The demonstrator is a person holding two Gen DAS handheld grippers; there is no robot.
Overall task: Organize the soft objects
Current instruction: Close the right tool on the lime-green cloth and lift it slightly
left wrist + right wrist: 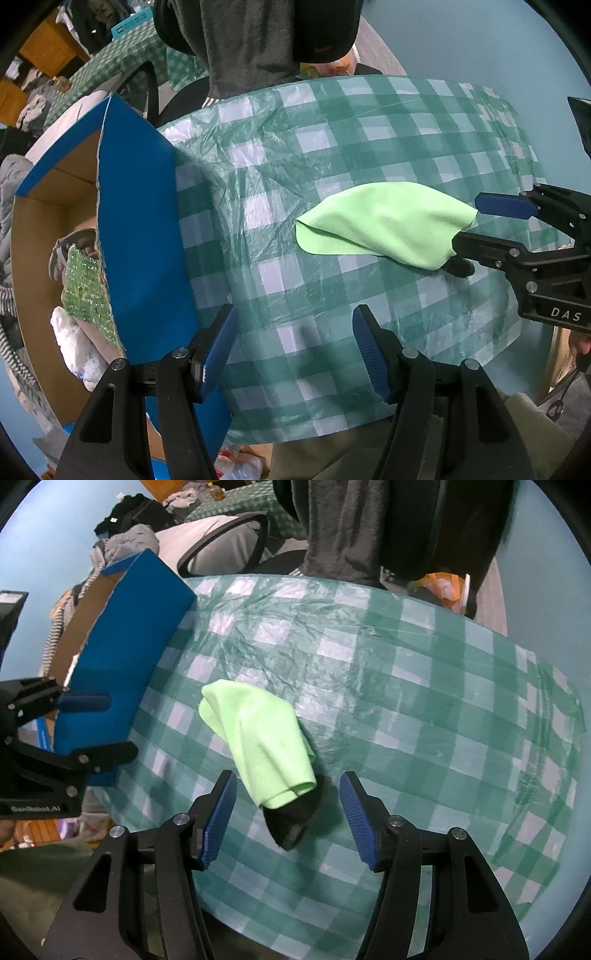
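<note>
A light green cloth point(380, 225) lies crumpled on the green checked tablecloth point(332, 147). In the right wrist view the cloth point(266, 746) reaches between my right gripper's blue pads point(221, 812) without touching either; a dark piece point(291, 823) pokes out under its near end. My right gripper point(288, 819) is open and sits at the cloth's right end point(471, 236). My left gripper point(295, 350) is open over bare tablecloth beside the blue box point(140, 221), holding nothing. It enters the right wrist view from the left edge point(118, 727).
The blue cardboard box point(122, 646) stands at the table's left edge and holds a green beaded item point(85, 288) and a white bundle point(77, 350). A grey garment point(251, 44) hangs beyond the far edge. An office chair point(221, 542) and piled clothes stand behind the box.
</note>
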